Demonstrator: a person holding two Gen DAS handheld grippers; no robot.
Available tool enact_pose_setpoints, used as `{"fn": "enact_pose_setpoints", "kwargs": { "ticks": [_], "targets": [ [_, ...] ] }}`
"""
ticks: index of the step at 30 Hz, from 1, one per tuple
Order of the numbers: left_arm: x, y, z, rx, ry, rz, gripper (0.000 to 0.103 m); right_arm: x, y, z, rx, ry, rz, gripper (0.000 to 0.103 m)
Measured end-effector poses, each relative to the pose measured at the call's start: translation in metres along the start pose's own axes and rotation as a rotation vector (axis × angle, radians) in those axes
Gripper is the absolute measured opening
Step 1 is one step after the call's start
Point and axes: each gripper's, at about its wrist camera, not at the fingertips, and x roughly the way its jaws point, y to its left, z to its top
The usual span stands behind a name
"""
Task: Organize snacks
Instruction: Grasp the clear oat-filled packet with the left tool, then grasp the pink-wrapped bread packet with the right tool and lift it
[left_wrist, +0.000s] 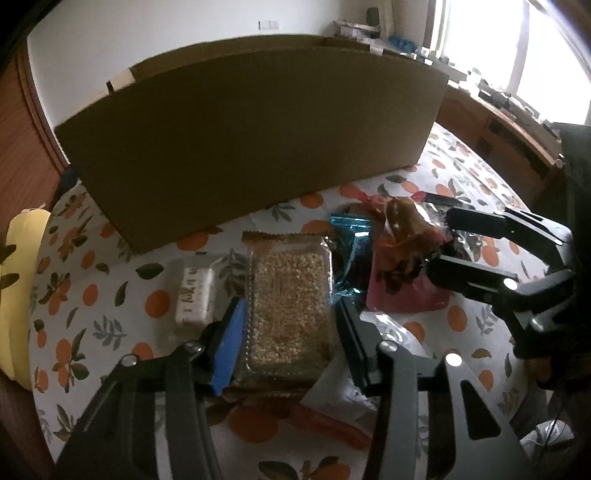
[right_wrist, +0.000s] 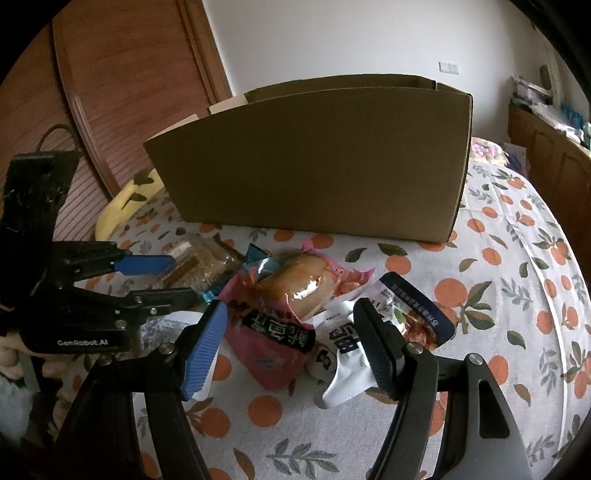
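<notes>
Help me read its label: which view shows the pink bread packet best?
The right wrist view: the pink bread packet lies close, print and bun facing the camera. The left wrist view shows it farther off, dim, partly behind the right tongs.

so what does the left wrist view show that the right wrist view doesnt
Only the left wrist view shows the bright windows, a small white-labelled packet left of the grain snack, and an orange strip near the bottom.

Only the right wrist view shows the white and navy pouch by the right claw.

Both show the cardboard box, the clear grain snack pack between the open left claw's fingers, the pink bread packet, the teal wrapper and the orange-print cloth.
</notes>
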Motion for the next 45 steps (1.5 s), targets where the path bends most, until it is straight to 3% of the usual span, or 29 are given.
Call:
{"fn": "enact_pose_setpoints", "kwargs": {
  "ticks": [3, 7, 9, 13, 19, 29, 33, 37, 45],
  "targets": [
    [0.010, 0.003, 0.004, -0.022, 0.033, -0.002, 0.049, 0.000, 0.002, 0.000, -0.006, 0.000, -0.001, 0.073],
    [0.013, 0.000, 0.004, -0.004, 0.019, 0.018, 0.049, 0.000, 0.001, 0.001, -0.007, 0.001, 0.002, 0.073],
    [0.011, 0.000, 0.001, -0.001, -0.003, 0.022, 0.044, 0.000, 0.000, 0.001, -0.003, 0.000, 0.008, 0.073],
    [0.003, 0.002, -0.007, -0.007, -0.045, 0.032, 0.042, 0.000, -0.002, 0.004, 0.010, 0.007, 0.023, 0.073],
    [-0.016, 0.012, -0.015, -0.069, -0.109, -0.022, 0.042, 0.008, -0.002, 0.019, 0.041, 0.060, 0.072, 0.072],
    [-0.033, 0.020, -0.017, -0.090, -0.174, -0.045, 0.042, 0.042, -0.005, 0.033, 0.111, 0.161, 0.007, 0.073],
    [-0.035, 0.021, -0.017, -0.090, -0.186, -0.055, 0.042, 0.052, 0.001, 0.034, 0.079, 0.165, -0.041, 0.073],
    [-0.037, 0.021, -0.019, -0.093, -0.191, -0.061, 0.042, 0.057, 0.003, 0.036, 0.069, 0.159, -0.049, 0.062],
    [-0.037, 0.020, -0.020, -0.094, -0.188, -0.061, 0.042, 0.048, -0.005, 0.032, 0.074, 0.152, -0.010, 0.056]
  ]
}}
